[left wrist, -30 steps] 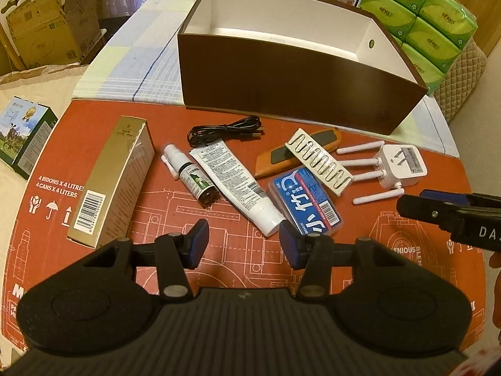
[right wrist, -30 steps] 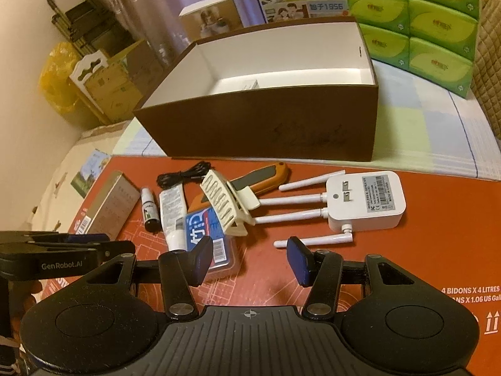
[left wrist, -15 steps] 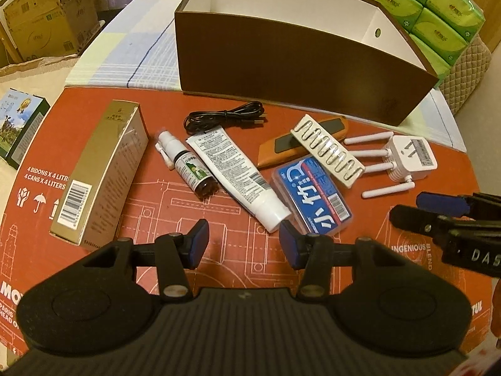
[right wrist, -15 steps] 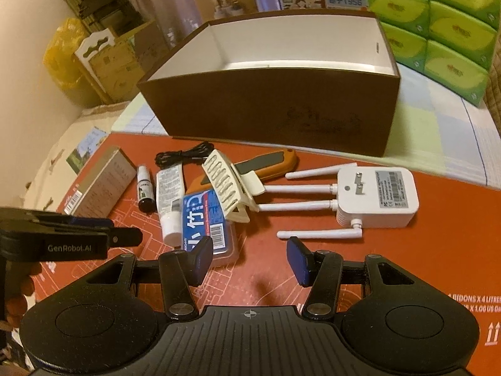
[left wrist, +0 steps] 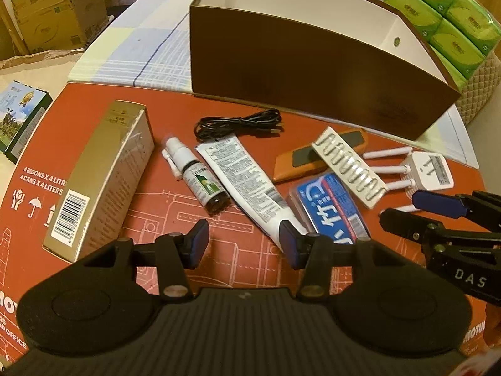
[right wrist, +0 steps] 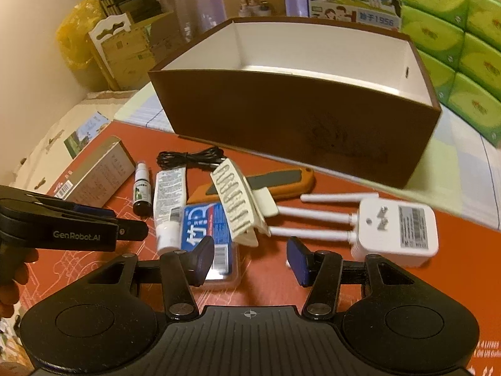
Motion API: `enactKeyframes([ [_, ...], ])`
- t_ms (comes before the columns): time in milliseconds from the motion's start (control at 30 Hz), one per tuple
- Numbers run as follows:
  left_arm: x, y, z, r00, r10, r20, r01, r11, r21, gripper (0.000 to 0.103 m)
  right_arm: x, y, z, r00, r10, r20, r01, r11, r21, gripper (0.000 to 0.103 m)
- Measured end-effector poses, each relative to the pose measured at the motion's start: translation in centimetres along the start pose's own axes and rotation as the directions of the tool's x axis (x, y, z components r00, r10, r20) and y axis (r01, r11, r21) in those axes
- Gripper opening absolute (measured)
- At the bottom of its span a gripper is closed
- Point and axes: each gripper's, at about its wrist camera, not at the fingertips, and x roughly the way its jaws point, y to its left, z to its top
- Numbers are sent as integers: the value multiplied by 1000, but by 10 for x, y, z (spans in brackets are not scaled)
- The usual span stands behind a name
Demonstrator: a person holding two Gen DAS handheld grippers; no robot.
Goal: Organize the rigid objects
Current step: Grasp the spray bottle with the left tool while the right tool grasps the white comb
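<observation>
Now the left gripper (left wrist: 241, 244) hangs with its jaws spread and nothing between them; just ahead lie a white tube (left wrist: 247, 185) with small black print and a dark spray bottle (left wrist: 200, 181), a gold box (left wrist: 100, 178) off to their left. Likewise the right gripper (right wrist: 249, 258) has its jaws spread and bare, a blue case (right wrist: 206, 225) at the left jaw, a cream hair clip (right wrist: 235, 202) and a white router (right wrist: 396, 228) just beyond. Farther ahead stands the brown box (right wrist: 297, 131), white inside.
</observation>
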Motion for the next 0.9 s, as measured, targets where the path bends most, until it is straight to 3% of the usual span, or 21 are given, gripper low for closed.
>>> enactKeyframes([
  [467, 16, 19, 15, 999, 45, 9, -45, 998, -54, 45, 55, 21, 30, 999, -38, -16, 36, 990, -136, 49],
  [633, 22, 23, 20, 998, 55, 12, -54, 996, -67, 45, 67, 21, 32, 998, -56, -27, 52, 989, -135, 49],
  [733, 27, 25, 24, 998, 64, 14, -63, 995, -79, 45, 66, 17, 32, 998, -56, -20, 53, 990, -128, 41],
  [800, 31, 27, 26, 997, 70, 14, -69, 994, -84, 45, 66, 14, 32, 999, -32, -25, 30, 994, -106, 28],
  [900, 37, 28, 30, 996, 85, 14, -84, 993, -86, 45, 61, 8, 31, 998, -55, -21, 53, 996, -75, 24],
])
